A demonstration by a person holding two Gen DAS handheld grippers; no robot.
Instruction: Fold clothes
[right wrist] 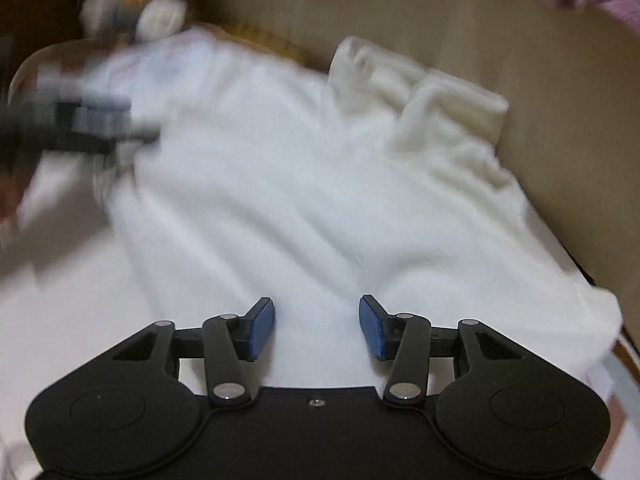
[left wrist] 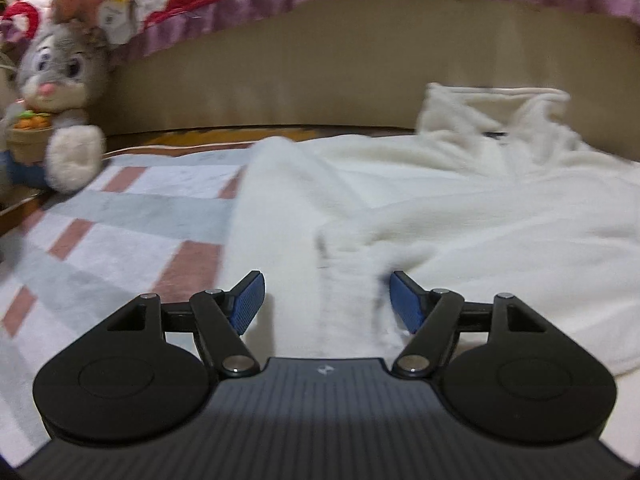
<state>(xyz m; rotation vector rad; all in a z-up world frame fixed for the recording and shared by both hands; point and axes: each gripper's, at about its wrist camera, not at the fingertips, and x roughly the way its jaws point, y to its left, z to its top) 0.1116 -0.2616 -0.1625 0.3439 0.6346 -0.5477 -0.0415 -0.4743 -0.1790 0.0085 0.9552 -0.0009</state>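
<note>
The left tool (left wrist: 326, 300) stands with its blue pads apart, nothing pinched between them; it hovers low over a folded-in sleeve of the white fleece garment (left wrist: 460, 208), whose ribbed strip runs away from the pads. The right tool (right wrist: 317, 328) is likewise apart and empty, poised over the garment's lower body; its view is smeared by motion, so fine detail there cannot be told.

The white fleece garment lies spread on the bed, on a pale sheet with grey and pink checks (left wrist: 120, 216), its far edge against the tan padded headboard (left wrist: 320, 64); a grey plush rabbit holding a small pot (left wrist: 56, 92) sits at the sheet's far left corner, apart from the fleece.

Risks, as I judge them: the thick pile is springy, so a freed fold may creep open — the sleeve seems only loosely laid; a shallow pinch could take only the top layer and drag it askew; a wide sweep to the left could knock the rabbit.

The garment's long axis runs from the tools toward the headboard; its stand-up collar (left wrist: 496, 108) points away, bunched against the headboard, with the hem nearest the tools.
</note>
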